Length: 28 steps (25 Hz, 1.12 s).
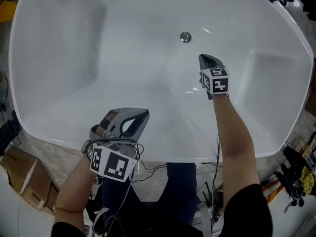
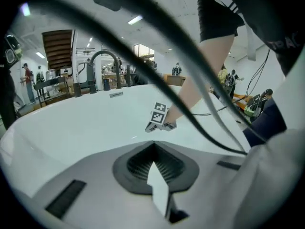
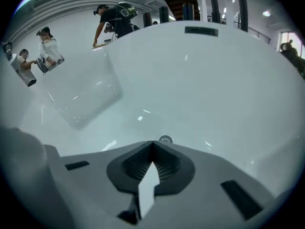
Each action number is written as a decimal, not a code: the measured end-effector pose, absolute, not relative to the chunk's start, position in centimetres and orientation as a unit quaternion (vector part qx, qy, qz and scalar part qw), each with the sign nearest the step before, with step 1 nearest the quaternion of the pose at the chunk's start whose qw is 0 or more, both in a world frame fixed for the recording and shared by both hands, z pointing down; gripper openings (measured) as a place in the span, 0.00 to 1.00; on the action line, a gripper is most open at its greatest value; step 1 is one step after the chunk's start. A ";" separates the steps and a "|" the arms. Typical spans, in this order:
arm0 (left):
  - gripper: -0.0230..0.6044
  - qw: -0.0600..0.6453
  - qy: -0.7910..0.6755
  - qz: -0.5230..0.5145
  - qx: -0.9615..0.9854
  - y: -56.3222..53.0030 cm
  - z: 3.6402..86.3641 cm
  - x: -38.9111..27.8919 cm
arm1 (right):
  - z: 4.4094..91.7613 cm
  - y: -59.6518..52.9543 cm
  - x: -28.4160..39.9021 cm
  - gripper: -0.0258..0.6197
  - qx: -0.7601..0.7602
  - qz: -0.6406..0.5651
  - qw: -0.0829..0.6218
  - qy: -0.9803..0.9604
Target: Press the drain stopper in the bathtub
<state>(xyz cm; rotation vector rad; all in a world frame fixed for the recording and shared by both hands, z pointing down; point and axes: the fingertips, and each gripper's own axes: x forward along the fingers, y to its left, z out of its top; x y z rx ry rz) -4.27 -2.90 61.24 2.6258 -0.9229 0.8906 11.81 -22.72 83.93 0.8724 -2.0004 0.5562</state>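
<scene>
White bathtub (image 1: pixel 59 58) fills the scene, with its chrome drain stopper (image 1: pixel 185 37) at the middle of the far floor. The right tongs (image 1: pixel 208 60) reach down into the tub, clenched on nothing. Their tips aim at the stopper and are near it but not touching. Pinched together, they likely serve as one blunt point for pressing. The left tongs (image 1: pixel 136 117), likewise clenched and empty, hang over the near rim, well apart from the stopper, seemingly parked out of the way.
</scene>
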 end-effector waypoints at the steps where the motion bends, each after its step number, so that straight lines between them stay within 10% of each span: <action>1: 0.04 0.110 -0.316 0.301 0.893 -3.2 61.7 -4.6 | 85.1 -23.2 11.9 0.06 0.350 0.223 0.436 -0.798; 28: 0.04 0.244 -0.367 0.270 0.856 -7.0 69.9 -8.7 | 106.6 -32.0 9.3 0.06 0.319 0.236 0.542 -0.741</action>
